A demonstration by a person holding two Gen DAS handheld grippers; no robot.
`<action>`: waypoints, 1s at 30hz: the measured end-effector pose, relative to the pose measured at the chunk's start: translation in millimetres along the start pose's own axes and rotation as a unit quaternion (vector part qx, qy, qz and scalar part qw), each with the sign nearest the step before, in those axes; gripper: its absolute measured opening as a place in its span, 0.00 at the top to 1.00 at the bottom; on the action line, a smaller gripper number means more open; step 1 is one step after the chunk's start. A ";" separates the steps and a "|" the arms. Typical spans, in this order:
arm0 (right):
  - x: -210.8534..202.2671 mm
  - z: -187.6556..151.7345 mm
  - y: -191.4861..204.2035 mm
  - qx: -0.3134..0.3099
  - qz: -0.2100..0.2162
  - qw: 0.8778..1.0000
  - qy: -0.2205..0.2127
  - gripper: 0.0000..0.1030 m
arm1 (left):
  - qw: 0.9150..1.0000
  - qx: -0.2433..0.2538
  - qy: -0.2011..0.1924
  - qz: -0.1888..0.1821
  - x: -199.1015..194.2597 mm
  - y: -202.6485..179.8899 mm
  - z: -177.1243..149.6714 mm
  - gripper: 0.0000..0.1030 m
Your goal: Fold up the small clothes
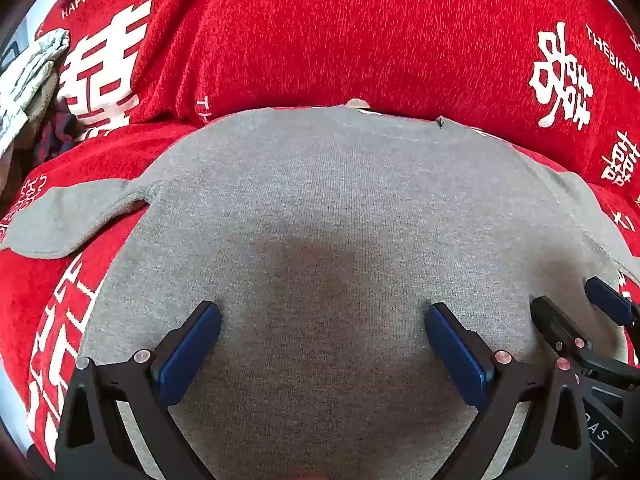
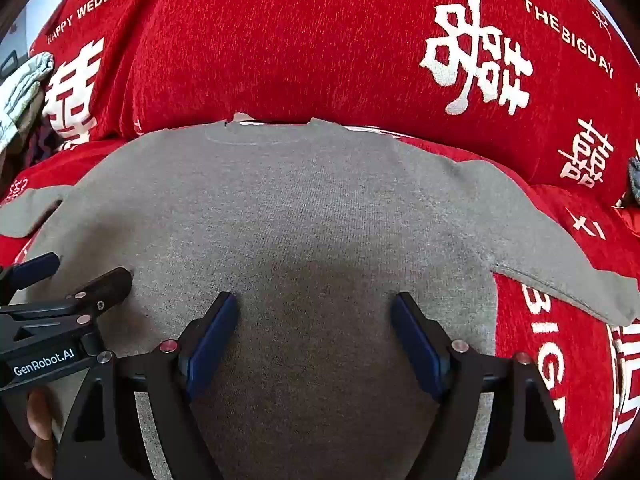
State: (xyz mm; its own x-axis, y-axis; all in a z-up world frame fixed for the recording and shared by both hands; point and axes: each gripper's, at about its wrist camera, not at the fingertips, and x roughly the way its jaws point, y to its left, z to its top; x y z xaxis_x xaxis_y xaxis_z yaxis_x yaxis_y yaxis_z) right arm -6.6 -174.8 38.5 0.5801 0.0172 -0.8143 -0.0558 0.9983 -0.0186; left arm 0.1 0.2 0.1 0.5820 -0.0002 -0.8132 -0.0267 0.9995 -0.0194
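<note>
Left wrist view: the left gripper hovers with jaws wide apart over a grey knit top, spread flat with sleeves out on a red sofa cover printed with white characters. The right gripper, beside it, is equally wide open above the same top.

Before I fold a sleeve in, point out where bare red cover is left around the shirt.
Bare red cover lies below the right sleeve, and another patch below the left sleeve. Crowded: far left, piled clothes; both hand-held grippers sit over the grey shirt.
</note>
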 end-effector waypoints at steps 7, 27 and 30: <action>0.0 -0.8 0.0 0.000 0.000 1.000 -0.002 0.21 | 1.000 -0.004 -0.006 0.015 -5.4 -2.1 -1.4 0.00; -0.8 -0.3 1.1 0.001 0.001 1.000 -0.003 0.21 | 1.000 -0.006 -0.008 0.017 -4.5 -5.1 2.7 0.00; -1.4 0.1 2.0 0.000 0.000 1.000 -0.002 0.21 | 1.000 -0.005 -0.008 0.019 -4.1 -5.1 1.6 0.00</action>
State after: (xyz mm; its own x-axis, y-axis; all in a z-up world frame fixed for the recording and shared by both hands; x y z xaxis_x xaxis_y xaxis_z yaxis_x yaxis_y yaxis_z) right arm -7.4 -172.8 39.6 0.5839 0.0172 -0.8116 -0.0552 0.9983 -0.0186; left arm -0.8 -4.8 4.4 0.5927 0.0388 -0.8045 -0.0575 0.9983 0.0057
